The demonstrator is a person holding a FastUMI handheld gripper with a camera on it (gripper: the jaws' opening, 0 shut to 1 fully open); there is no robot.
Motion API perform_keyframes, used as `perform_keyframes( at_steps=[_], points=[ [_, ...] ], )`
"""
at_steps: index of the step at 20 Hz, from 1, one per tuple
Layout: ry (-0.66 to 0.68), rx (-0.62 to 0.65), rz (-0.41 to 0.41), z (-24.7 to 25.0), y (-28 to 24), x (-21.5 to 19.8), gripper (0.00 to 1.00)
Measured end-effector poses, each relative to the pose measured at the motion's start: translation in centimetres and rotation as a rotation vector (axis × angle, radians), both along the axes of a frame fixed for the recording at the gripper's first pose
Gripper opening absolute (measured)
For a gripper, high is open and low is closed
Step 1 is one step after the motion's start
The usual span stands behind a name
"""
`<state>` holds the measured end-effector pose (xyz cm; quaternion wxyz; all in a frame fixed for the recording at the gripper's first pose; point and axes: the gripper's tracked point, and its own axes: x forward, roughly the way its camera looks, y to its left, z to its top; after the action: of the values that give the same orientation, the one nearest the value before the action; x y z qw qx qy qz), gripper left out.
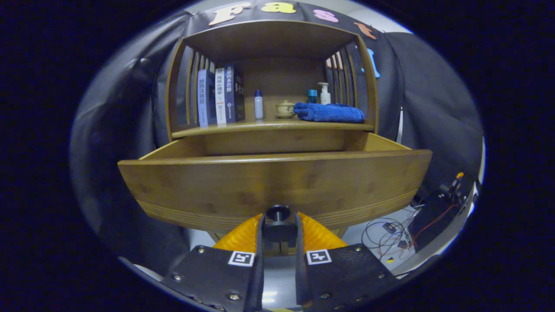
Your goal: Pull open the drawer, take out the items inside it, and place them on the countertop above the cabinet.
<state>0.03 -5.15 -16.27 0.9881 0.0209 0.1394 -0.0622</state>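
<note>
My gripper (pixel 279 226) is clamping the round dark drawer knob (pixel 278 215) between both fingers | pulled-out brown wooden drawer (pixel 277 182) is sitting just ahead

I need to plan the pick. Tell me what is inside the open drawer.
Its contents cannot be seen: the drawer front hides the inside, with only upper inner walls visible. The gripper is shut on the knob.
</note>
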Motion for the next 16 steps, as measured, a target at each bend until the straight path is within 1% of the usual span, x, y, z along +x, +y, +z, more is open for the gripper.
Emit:
perform_keyframes(
  at_steps=[3, 8, 10, 12, 13, 15, 16],
  points=[
    [-0.006, -0.026, 0.004, -0.1, 0.1, 0.0, 0.29],
    [0.001, -0.025, -0.007, -0.2, -0.1, 0.0, 0.29],
    [-0.001, 0.001, -0.007, -0.1, 0.1, -0.1, 0.29],
    [0.003, -0.032, 0.005, -0.1, 0.0, -0.1, 0.29],
    [0.006, -0.043, -0.002, -0.3, -0.2, -0.1, 0.30],
    [-0.013, -0.020, 0.013, 0.6, 0.5, -0.3, 0.40],
    [-0.044, 0.003, 0.026, 1.3, 1.0, -0.6, 0.49]
  ],
)
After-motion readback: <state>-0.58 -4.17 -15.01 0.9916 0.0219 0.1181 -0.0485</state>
